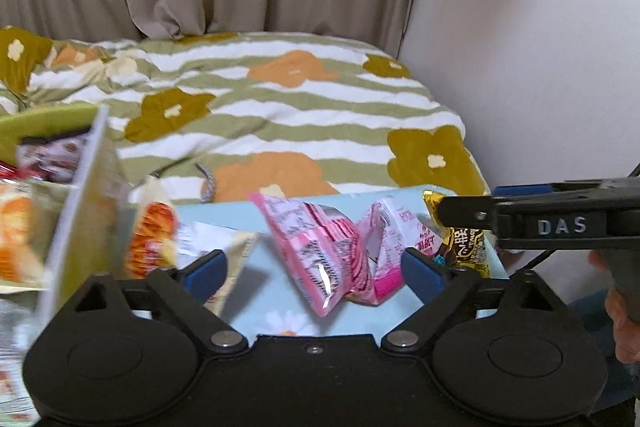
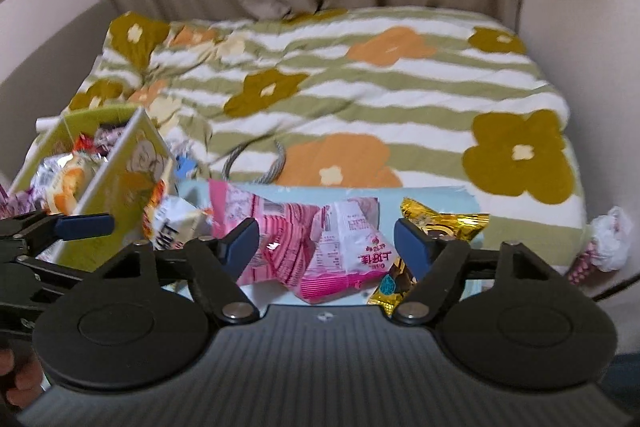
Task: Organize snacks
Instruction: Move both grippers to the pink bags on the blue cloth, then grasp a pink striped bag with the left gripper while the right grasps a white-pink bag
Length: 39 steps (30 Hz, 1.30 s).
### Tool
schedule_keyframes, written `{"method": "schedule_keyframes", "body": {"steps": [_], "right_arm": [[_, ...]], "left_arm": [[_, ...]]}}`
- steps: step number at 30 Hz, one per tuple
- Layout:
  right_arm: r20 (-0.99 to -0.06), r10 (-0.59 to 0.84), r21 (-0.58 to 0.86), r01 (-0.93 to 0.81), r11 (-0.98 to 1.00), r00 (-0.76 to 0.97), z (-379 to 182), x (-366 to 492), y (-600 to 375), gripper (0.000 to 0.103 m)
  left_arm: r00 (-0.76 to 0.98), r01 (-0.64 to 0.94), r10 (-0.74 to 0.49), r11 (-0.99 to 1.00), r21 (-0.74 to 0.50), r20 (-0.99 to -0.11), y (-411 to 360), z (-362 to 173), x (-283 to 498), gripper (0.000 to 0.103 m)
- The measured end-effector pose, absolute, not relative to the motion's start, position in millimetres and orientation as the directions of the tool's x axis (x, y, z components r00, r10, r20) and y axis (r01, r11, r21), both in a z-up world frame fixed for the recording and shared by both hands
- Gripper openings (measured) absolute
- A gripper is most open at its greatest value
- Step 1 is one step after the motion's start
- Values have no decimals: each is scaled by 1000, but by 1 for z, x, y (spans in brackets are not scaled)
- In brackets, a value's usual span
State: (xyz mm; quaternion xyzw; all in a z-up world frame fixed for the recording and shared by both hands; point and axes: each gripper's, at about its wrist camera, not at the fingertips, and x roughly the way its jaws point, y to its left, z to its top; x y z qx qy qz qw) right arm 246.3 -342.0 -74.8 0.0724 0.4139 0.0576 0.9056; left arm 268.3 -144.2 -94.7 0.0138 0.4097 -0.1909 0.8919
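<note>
Two pink snack packets (image 2: 320, 247) lie crumpled together mid-surface on the pale blue mat (image 2: 440, 195) — barcodes and white back panels facing up. Gold-wrapped snack (image 2: 444, 223) just right of them, lying flat. Orange-and-white packet (image 2: 172, 223) at left, against the green box (image 2: 132, 171) — box holds more packets, blurred, perhaps cakes.

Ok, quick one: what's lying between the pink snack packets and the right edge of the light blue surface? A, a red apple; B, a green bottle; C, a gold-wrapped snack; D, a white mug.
C: a gold-wrapped snack lies right of the pink snack packets on the light blue surface.
</note>
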Motion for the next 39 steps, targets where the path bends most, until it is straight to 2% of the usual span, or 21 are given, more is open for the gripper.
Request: {"method": "schedule_keyframes", "body": {"steps": [13,17,19,20,24,39], "right_arm": [[-788,227,202,-107,973,572,-135,303,-357,86],[-799,244,212,-123,970,550,-147,314,-355,86],[-802,250,218,-124,968,543,-152,318,-354,86],[-802,251,220,-123,968,543,-153,319,-354,86],[-807,252,221,-122,968,534,-159,325,-353,86],[-831,236,168,-176,970,505,-175,335,-341,89]], "left_arm": [[566,279,-239,956,-90,-789,-187,-153,315,90],[551,269,-217,960,-75,-806,-192,-164,323,86],[543,270,-222,959,-81,-810,-192,-167,325,81],[541,274,-224,958,-82,-811,-193,-168,326,74],[544,291,-229,954,-74,-808,-196,-167,328,67],[533,288,-173,958,-15,-828,-184,-162,311,64]]}}
